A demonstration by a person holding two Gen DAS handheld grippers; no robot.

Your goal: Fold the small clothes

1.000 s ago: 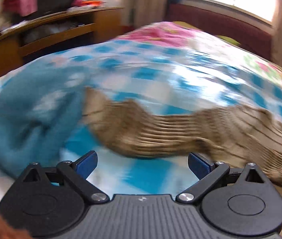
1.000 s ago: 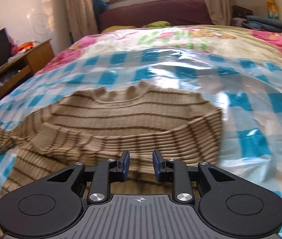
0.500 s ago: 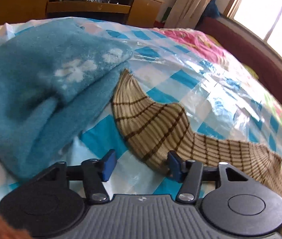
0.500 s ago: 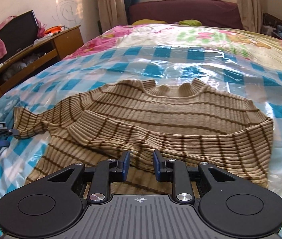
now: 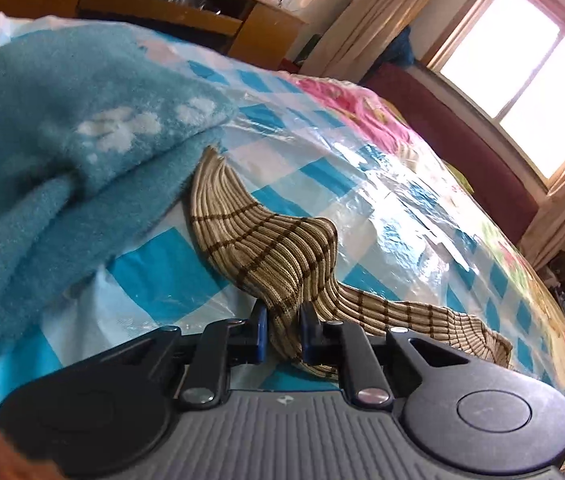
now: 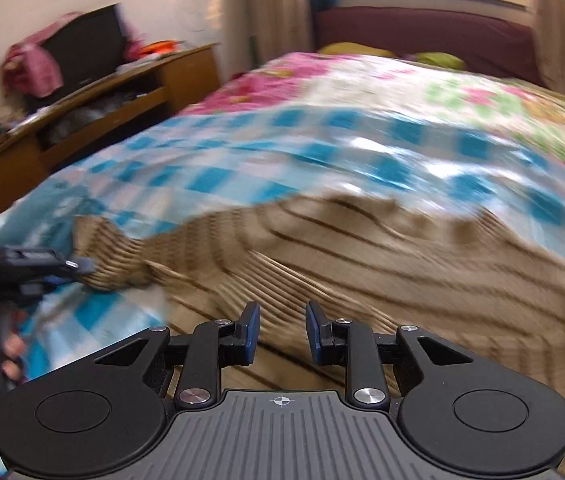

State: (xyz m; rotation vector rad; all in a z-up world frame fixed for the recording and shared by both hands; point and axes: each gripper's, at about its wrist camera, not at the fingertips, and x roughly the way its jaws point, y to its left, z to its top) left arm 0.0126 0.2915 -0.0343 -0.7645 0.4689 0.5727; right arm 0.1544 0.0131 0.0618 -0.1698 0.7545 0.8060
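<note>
Just changed: the left hand-held gripper (image 5: 282,334) has just been closing, from wide apart 1 second ago to pinched on the sleeve (image 5: 270,240) of the striped sweater (image 6: 402,264), whose knit is bunched between the 2 blue pads.
Also changed: the right wrist view is now smeared with motion and looks further left across the bed than it did half a second ago.
Meaning for the task: the sleeve looks secured, so the likely next step is carrying it in over the sweater's body for the next fold.
Left hand-held gripper: narrow, holding the sleeve near its middle; the cuff (image 5: 208,160) trails to the far left.
Right hand-held gripper (image 6: 282,332): jaws part open with nothing between them, hovering over the near hem of the sweater.
Sweater: spread on the plastic-covered checked sheet (image 5: 362,184) of the bed, neck to the far side, left sleeve stretched out to the left.
Sleeve and neighbour: the cuff lies just beside, possibly touching, the blue fleece garment (image 5: 62,152) on the far left.
Left tool seen from the right: at the left edge, at the sleeve.
Risk: the fleece edge may drag along if the cuff catches it.
</note>
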